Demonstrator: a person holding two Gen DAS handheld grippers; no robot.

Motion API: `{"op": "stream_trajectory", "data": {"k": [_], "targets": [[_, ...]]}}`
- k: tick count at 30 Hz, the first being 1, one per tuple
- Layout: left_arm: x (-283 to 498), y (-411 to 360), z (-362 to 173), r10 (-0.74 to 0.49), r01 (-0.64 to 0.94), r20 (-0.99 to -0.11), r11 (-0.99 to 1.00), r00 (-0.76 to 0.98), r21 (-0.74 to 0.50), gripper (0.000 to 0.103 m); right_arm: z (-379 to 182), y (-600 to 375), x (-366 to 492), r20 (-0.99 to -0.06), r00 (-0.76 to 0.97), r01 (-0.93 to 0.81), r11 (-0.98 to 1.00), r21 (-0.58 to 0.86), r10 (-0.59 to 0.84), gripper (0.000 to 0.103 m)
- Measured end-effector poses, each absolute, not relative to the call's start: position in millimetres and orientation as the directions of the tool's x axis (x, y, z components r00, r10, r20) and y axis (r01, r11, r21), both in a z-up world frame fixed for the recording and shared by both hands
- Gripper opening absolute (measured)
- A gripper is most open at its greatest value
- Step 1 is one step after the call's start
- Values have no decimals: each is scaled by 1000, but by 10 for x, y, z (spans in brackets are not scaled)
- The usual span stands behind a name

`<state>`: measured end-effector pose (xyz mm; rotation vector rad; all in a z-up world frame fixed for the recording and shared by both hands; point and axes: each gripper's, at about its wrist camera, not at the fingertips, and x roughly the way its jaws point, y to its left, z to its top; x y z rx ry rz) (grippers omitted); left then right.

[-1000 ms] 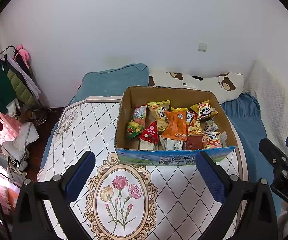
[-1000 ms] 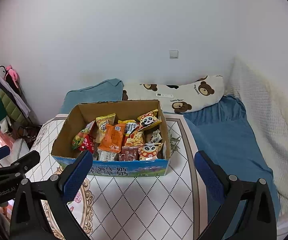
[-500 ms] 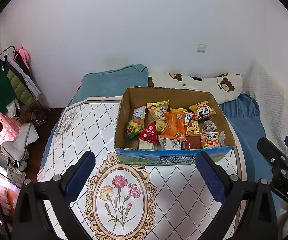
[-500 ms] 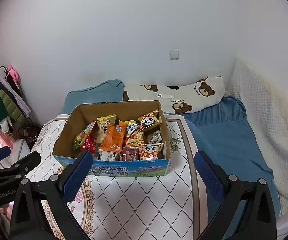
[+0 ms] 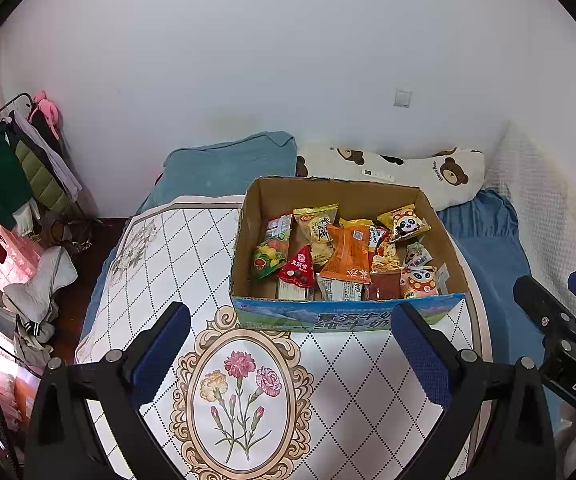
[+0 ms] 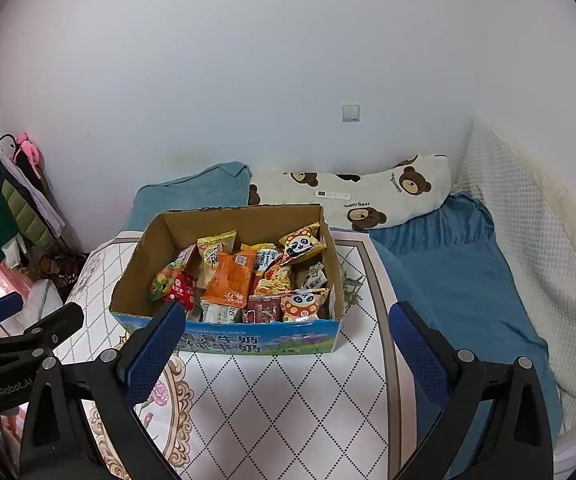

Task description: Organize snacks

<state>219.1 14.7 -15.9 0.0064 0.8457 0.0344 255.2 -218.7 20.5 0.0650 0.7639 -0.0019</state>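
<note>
Left wrist view: the cardboard box [image 5: 348, 312] of snacks [image 5: 344, 254] is seen straight ahead of the left gripper [image 5: 290, 354], which is spread wide and empty; the right gripper [image 6: 288, 350], likewise open, is similarly near.

Matt brown corrugated cardboard box [image 5: 340, 196] with glossy printed front; shiny crinkled plastic snack packets [image 5: 344, 256]; smooth patterned cloth [image 5: 167, 256], possibly quilted.

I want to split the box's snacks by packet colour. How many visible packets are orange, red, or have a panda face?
Orange packet: 1
Red triangular packet: 1
Panda packets: 2
Total: 4; others in the cardboard box are left out.
</note>
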Motion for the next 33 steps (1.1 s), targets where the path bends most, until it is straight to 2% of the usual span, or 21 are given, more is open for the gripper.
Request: {"op": "stream_trajectory", "data": {"k": [33], "targets": [[2185, 161, -157, 38, -34, -740, 999, 672, 21, 103, 244, -2209, 2575, -692, 721, 12, 997, 71, 40, 103]]}}
